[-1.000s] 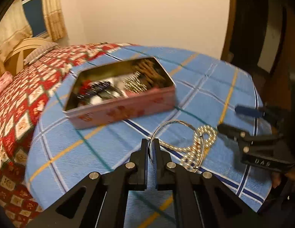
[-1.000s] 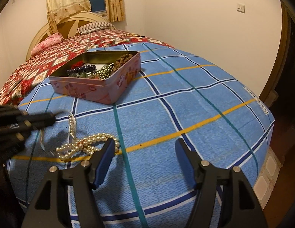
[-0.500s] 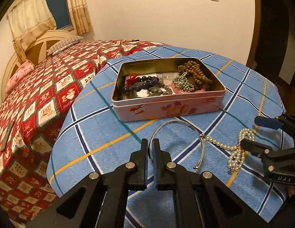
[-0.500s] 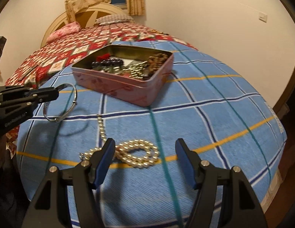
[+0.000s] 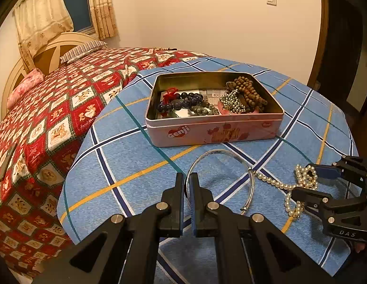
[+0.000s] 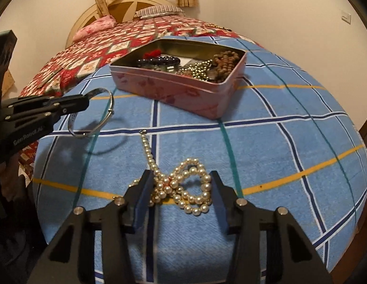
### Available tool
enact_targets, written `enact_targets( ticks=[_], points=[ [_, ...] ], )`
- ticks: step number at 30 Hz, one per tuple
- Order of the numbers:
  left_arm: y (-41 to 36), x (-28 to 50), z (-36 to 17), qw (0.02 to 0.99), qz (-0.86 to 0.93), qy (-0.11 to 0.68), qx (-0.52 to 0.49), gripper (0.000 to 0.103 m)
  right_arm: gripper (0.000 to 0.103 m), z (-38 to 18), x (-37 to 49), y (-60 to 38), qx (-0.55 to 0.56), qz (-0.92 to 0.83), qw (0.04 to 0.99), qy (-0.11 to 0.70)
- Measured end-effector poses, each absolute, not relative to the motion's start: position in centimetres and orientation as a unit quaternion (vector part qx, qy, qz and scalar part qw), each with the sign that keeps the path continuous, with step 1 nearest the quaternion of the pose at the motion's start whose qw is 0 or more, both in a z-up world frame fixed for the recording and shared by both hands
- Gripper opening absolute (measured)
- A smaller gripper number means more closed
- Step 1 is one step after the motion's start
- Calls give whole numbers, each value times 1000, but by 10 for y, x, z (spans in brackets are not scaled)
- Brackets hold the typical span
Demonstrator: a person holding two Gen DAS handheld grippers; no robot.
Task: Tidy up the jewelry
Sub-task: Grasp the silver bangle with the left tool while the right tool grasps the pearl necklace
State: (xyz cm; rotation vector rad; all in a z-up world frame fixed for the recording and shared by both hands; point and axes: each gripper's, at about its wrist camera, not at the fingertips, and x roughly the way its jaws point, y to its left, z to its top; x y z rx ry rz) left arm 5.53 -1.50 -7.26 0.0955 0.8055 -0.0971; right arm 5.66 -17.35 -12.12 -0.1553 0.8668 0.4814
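Observation:
My left gripper (image 5: 187,177) is shut on a silver bangle (image 5: 240,163) and holds it just above the blue checked cloth; the bangle also shows in the right wrist view (image 6: 105,118). A pink tin (image 5: 214,132) holds several bead bracelets; it also shows in the right wrist view (image 6: 183,90). A pearl necklace (image 6: 183,187) lies in a heap on the cloth. My right gripper (image 6: 182,177) is open, its fingers on either side of the heap. The necklace (image 5: 302,179) and right gripper (image 5: 304,179) also show in the left wrist view.
The blue checked cloth (image 6: 278,153) covers the surface and drops off at the right and near edges. A bed with a red patterned quilt (image 5: 53,108) lies to the left. A wall and a dark doorway (image 5: 344,47) stand behind.
My left gripper has lifted the bangle off the pearl necklace and carried it left, toward the tin. My right gripper has moved forward until its open fingers straddle the pearls.

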Motion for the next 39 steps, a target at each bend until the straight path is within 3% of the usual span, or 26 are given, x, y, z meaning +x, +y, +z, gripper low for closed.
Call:
enact_targets(
  ticks=[8, 15, 17, 21, 35, 39],
  points=[
    [-11, 54, -69, 920, -46, 387, 40, 3, 39, -118, 50, -166, -87, 238, 880, 401],
    [-9, 54, -70, 919, -47, 390, 39, 3, 39, -117, 51, -161, -102, 233, 881, 399],
    [-11, 54, -70, 919, -49, 390, 40, 3, 40, -116, 54, -161, -100, 231, 881, 402],
    [-10, 53, -69, 920, -50, 387, 39, 3, 59, -117, 61, -163, -94, 214, 882, 410],
    [-1, 50, -72, 920, -44, 389, 30, 3, 59, -117, 52, -164, -98, 202, 876, 426],
    [-2, 50, -72, 919, -45, 390, 30, 3, 52, -117, 52, -164, -104, 193, 880, 421]
  ],
)
